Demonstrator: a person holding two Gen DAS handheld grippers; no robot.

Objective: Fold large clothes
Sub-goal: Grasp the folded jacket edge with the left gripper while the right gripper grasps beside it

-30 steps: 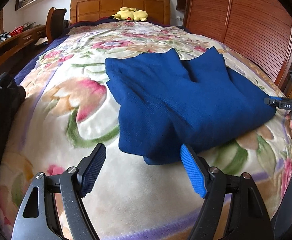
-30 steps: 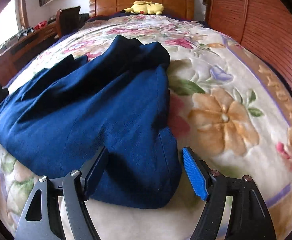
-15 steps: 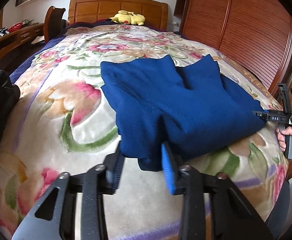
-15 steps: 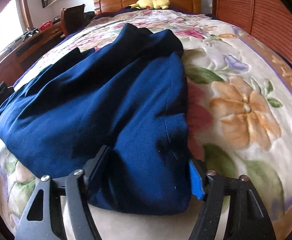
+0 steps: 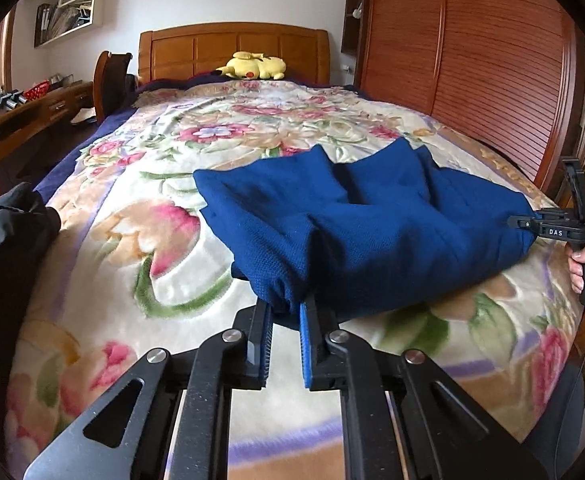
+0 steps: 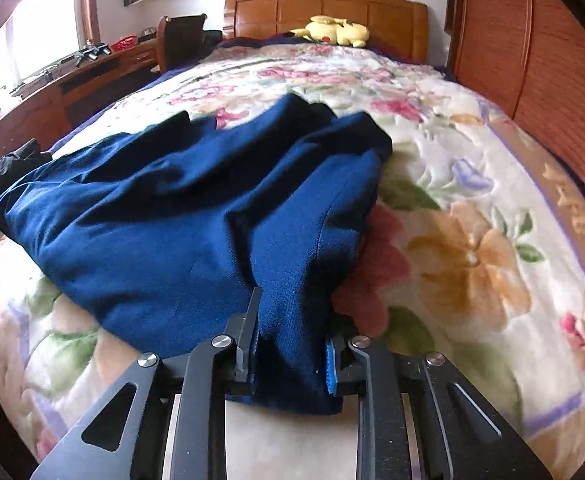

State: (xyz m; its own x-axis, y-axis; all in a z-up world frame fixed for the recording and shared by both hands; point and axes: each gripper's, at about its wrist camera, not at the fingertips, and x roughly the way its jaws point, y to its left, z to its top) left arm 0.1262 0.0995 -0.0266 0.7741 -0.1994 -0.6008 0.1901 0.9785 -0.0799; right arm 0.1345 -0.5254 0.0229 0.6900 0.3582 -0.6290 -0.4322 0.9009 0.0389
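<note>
A dark blue garment (image 5: pixel 364 236) lies partly folded on the flowered bedspread (image 5: pixel 140 248), near the foot of the bed. My left gripper (image 5: pixel 286 312) is shut on the garment's near left corner. My right gripper (image 6: pixel 290 332) is shut on a thick bunch of the garment (image 6: pixel 196 224) at its near right corner; it also shows at the right edge of the left wrist view (image 5: pixel 532 224), clamped on the cloth. The corners are lifted slightly off the bedspread (image 6: pixel 472 248).
A yellow plush toy (image 5: pixel 252 67) lies by the wooden headboard (image 5: pixel 232 46). A slatted wooden wardrobe (image 5: pixel 492 64) runs along the right side. A desk (image 5: pixel 24 120) and chair stand at left. A black garment (image 5: pixel 4 248) lies at the bed's left edge.
Both grippers went from open to shut on the garment's near corners. They have lifted slightly, and the cloth now bunches up toward each gripper.
</note>
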